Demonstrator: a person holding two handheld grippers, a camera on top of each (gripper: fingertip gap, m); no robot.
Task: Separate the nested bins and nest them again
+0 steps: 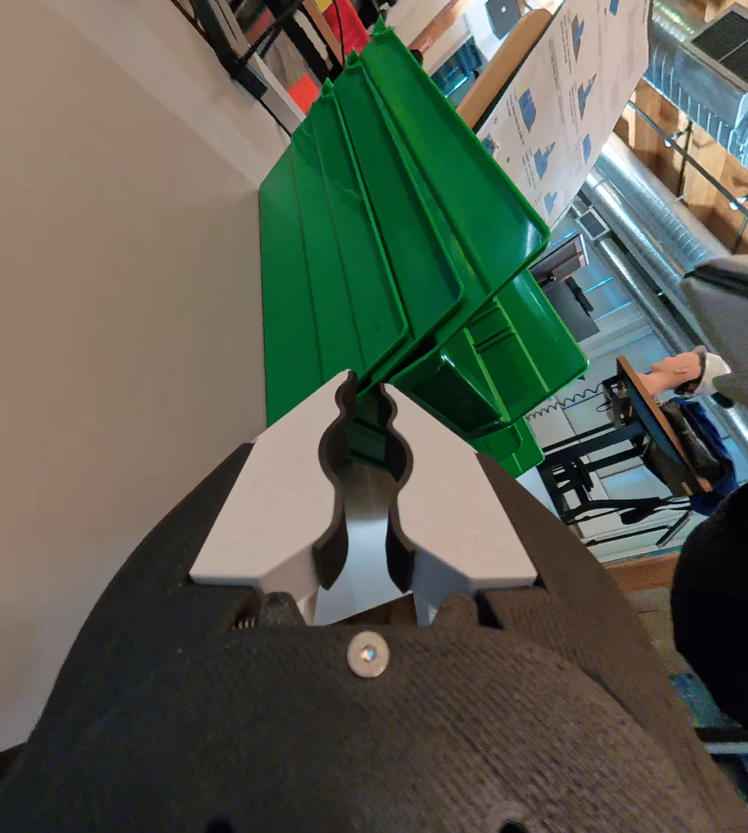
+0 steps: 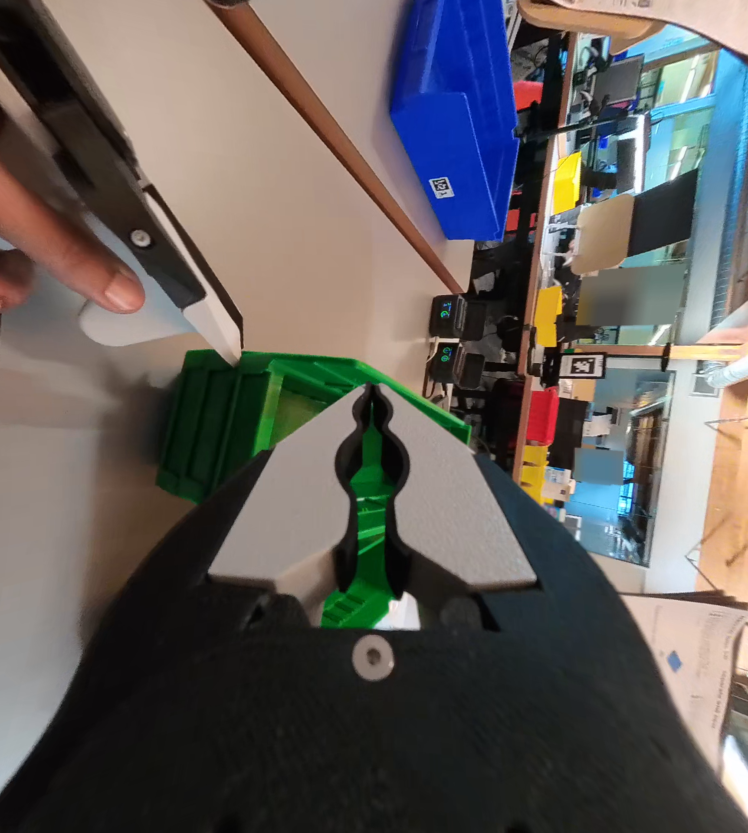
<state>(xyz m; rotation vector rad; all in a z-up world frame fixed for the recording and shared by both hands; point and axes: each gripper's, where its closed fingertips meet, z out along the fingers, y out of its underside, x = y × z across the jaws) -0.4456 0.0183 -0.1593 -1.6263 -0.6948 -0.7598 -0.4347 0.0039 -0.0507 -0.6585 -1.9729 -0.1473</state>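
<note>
Tongs first: left gripper is sitting narrow, tips nipping the near rim of the green bins, a nested stack resting on the white table. Right gripper is sitting nearly closed w/ tips pinching a bin rim; green plastic is showing thru the gap. Farther back, a blue bin is sitting on the next table, well apart.
</note>
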